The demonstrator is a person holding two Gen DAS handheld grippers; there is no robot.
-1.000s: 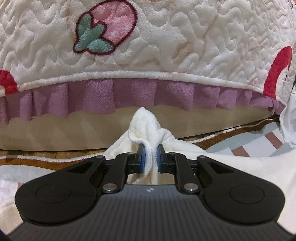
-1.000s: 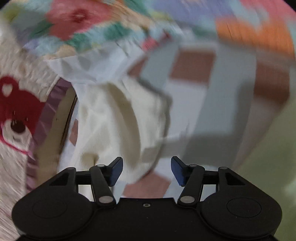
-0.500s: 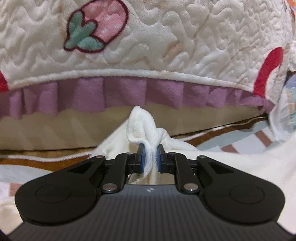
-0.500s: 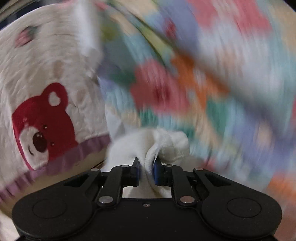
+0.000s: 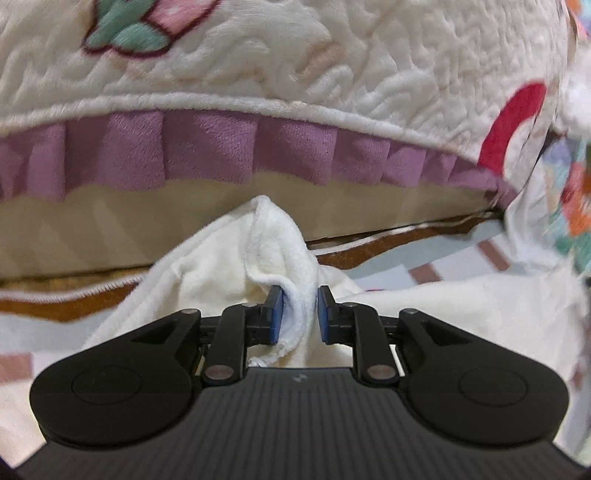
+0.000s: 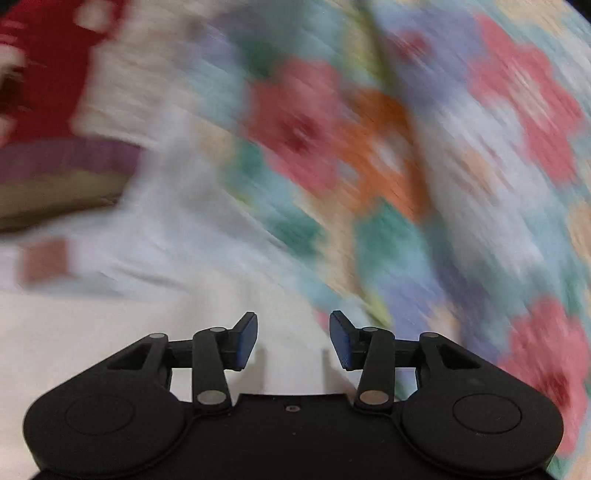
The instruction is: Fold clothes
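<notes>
Left wrist view: the left claw (image 5: 299, 310) is closed to a narrow gap on a bunched fold of the cream fleece garment (image 5: 273, 254), the blue pads (image 5: 276, 314) pressing the fabric from both sides. The pinched fold rises in a peak above the claw; the rest of the garment spreads down to the left and out to the right over a checked bed sheet (image 5: 436, 267) in pale blue, white and brown. Behind the garment lies a quilted cream cushion (image 5: 295, 59) with a strawberry motif (image 5: 147, 26) and a purple ruffle trim (image 5: 207, 147). Right wrist view: heavy motion blur. The right claw (image 6: 293, 341) stands wide, nothing between its blue pads (image 6: 245, 341). Cream fabric of the garment (image 6: 147, 317) lies directly beneath and ahead of the claw. A floral quilt (image 6: 406, 147) in red, orange, teal and lilac fills the right side; the cushion with a red motif (image 6: 44, 70) sits at upper left.
</notes>
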